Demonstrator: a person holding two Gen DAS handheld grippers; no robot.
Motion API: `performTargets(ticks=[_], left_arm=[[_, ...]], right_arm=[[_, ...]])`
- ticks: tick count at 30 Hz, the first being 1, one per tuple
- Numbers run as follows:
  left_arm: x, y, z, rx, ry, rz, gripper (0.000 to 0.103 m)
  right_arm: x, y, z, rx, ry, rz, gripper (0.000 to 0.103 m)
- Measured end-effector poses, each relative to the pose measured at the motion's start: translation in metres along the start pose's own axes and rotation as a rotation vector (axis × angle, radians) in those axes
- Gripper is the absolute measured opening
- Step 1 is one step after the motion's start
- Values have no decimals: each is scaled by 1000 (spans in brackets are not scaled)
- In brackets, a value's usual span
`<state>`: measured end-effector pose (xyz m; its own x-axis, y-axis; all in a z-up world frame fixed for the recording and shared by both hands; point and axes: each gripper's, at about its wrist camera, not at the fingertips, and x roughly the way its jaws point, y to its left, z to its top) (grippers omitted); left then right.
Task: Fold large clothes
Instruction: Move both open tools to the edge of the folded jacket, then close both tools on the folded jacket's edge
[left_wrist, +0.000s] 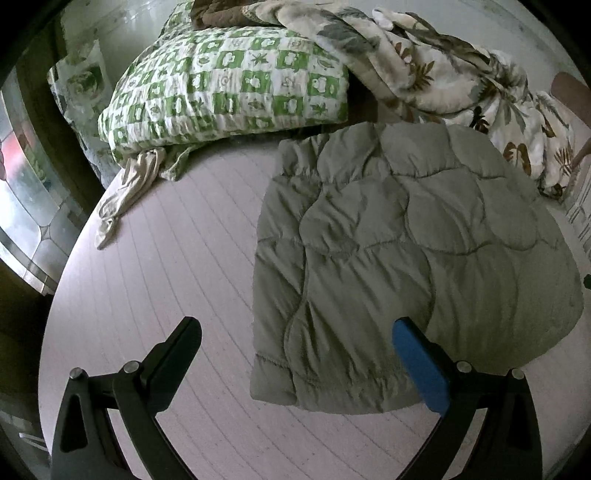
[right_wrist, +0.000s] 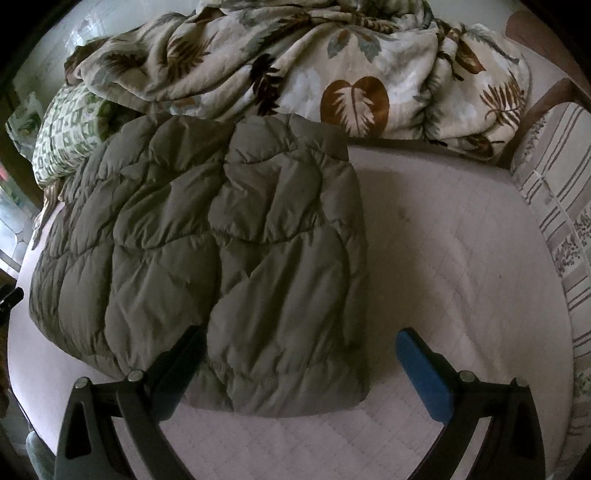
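An olive-green quilted puffer jacket (left_wrist: 406, 251) lies folded into a rough rectangle on the pale mattress (left_wrist: 166, 266). It also shows in the right wrist view (right_wrist: 221, 251). My left gripper (left_wrist: 295, 328) is open and empty, hovering above the jacket's near left edge. My right gripper (right_wrist: 299, 339) is open and empty, hovering over the jacket's near right part. Neither gripper touches the fabric as far as I can see.
A green-and-white checked pillow (left_wrist: 229, 85) lies at the back left. A crumpled leaf-print blanket (right_wrist: 314, 62) lies behind the jacket. A beige cloth (left_wrist: 129, 188) hangs off the pillow's corner. A striped cushion (right_wrist: 561, 229) lines the right edge. A window (left_wrist: 22, 206) is at the left.
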<state>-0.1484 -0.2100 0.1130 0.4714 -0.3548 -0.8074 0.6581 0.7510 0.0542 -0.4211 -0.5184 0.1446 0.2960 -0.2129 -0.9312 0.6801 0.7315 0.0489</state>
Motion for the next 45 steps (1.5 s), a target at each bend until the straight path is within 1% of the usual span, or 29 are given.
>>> performTargets(ticks=[8,16,21,25,28,31,35,37,40,41,45], left_arm=[[17,7,8,-24,39,-9,103],[51,18,33,-72,116,-80,103],[70,21,45,-78,140,-81,103],[82,23,49,-61,169,-81,103],[91,18,46,-10,187,-47,103],[100,11,43,19,215,-25,103],[109,-1,42,72,243,6,103],[113,-3,42,77,259,-4,103],[124,8,41,37,302,-74,103],[126,10,39,35,307,-87,103],[131,7,37,57,297,-97,103]], right_arm=[[4,-10,8,31,6,7,103],[15,-20,13,46,8,-1,103],[23,-23,18,54,17,4,103],[29,-31,27,71,29,24,103],[38,-41,35,101,56,33,103],[51,-51,41,134,101,62,103],[78,-52,43,129,162,85,103],[89,-50,45,122,182,94,103],[106,-47,46,111,221,94,103],[110,-46,47,107,232,95,103],[124,-46,51,104,281,109,103]])
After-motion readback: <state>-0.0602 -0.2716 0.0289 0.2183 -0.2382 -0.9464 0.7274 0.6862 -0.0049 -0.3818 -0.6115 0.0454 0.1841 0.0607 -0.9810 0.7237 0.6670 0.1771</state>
